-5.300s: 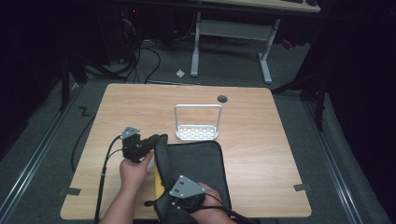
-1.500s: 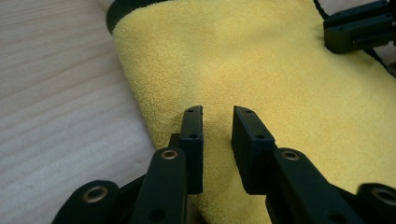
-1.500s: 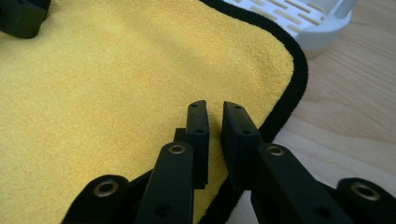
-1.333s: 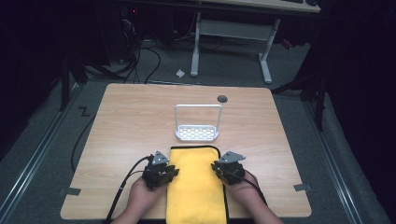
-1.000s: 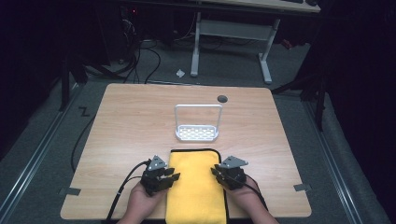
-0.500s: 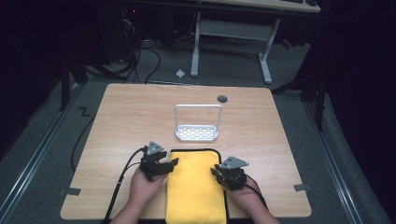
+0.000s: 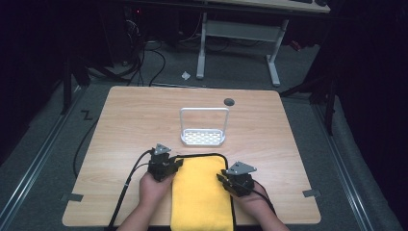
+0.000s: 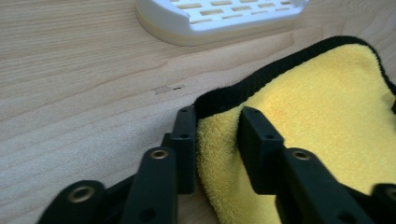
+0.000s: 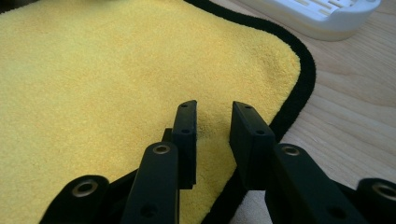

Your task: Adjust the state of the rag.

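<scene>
Yellow cloth (image 7: 201, 192) flat, left hand-held gripper (image 8: 217, 130) parted astride its black-edged corner, right hand-held gripper (image 9: 213, 123) parted above its edge.

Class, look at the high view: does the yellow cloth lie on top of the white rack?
No, the yellow cloth lies flat on the table, apart from the white rack beyond it.

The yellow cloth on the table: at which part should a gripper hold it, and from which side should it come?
Probably at a far corner of the yellow cloth, coming in low from outside. It lies flat, so only its black-bound edge gives the jaws a lip.
</scene>
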Motion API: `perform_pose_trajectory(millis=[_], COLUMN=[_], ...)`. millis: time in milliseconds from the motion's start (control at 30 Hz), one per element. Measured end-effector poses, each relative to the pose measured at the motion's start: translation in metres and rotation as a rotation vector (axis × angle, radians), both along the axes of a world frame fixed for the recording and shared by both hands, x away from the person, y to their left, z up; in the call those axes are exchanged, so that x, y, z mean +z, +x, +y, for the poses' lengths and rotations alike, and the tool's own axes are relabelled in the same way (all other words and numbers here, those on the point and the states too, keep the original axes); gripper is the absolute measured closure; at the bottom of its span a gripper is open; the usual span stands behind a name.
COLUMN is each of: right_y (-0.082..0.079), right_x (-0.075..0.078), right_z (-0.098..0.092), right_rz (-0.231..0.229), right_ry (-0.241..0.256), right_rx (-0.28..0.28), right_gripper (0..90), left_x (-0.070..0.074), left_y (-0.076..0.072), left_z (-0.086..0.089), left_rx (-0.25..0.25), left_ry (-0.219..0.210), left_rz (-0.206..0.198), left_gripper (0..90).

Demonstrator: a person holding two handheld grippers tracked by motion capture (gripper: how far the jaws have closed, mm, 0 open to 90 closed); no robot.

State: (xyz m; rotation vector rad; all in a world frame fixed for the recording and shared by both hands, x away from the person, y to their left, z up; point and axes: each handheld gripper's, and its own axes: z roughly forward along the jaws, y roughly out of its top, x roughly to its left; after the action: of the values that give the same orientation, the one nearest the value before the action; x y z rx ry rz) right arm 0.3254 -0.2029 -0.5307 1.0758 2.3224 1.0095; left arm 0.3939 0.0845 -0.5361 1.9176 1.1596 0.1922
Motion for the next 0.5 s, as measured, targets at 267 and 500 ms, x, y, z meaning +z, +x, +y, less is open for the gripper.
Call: perform_pose_trajectory(millis=[267, 500], right_y=[0.002, 0.026], right_x=[0.007, 0.011], right_z=[-0.003, 0.005], right_rz=[-0.052, -0.032], right_ry=[0.019, 0.041], right_rx=[-0.055, -0.118], right_gripper=[60.4, 46.0], left_x=[-0.002, -0.002], left_y=[0.000, -0.002], left_z=[0.002, 0.001], left_rx=[-0.022, -0.023], left_ry=[-0.017, -0.017], left_rz=[0.004, -0.005], left_gripper=[78.1, 76.7])
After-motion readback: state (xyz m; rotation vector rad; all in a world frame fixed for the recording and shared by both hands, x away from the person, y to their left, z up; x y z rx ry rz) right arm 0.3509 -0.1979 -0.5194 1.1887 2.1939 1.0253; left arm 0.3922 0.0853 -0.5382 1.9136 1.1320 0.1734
